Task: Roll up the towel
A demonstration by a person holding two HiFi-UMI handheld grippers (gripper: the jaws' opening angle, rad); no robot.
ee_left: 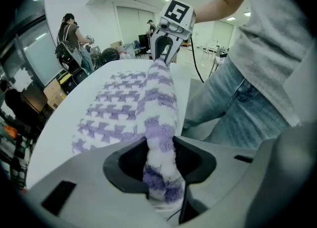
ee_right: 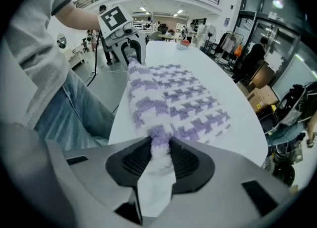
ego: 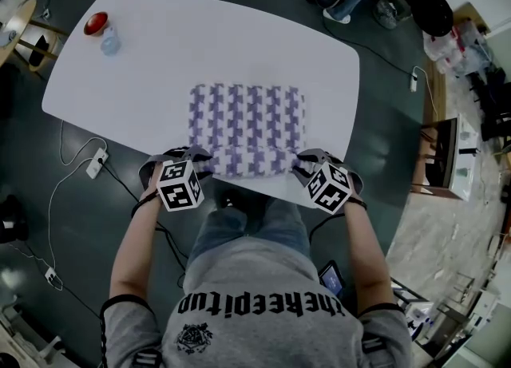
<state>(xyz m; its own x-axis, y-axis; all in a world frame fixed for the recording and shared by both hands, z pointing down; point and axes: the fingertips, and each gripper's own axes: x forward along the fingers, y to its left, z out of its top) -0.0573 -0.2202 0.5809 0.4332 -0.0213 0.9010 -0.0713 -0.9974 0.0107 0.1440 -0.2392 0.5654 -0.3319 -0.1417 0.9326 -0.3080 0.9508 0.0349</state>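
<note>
White counter (ego: 200,39) on dark floor (ego: 383,119) bears the towel (ego: 246,123); left hand-held gripper (ego: 194,160) and right hand-held gripper (ego: 306,165) clamp its near edge.

Tally:
- Tabletop (ego: 160,47): one, white.
- Towel (ego: 246,128): one, in a purple-and-white check.
- Tongs: two, the left tongs (ego: 200,165) and the right tongs (ego: 302,165).
- Marker cubes: two, the left cube (ego: 180,185) and the right cube (ego: 329,187), one on each tongs.
- Far left corner: one red round item (ego: 96,23) and one clear bottle-like item (ego: 110,41).
- Power strips (ego: 96,164) on the floor: two, white.
</note>
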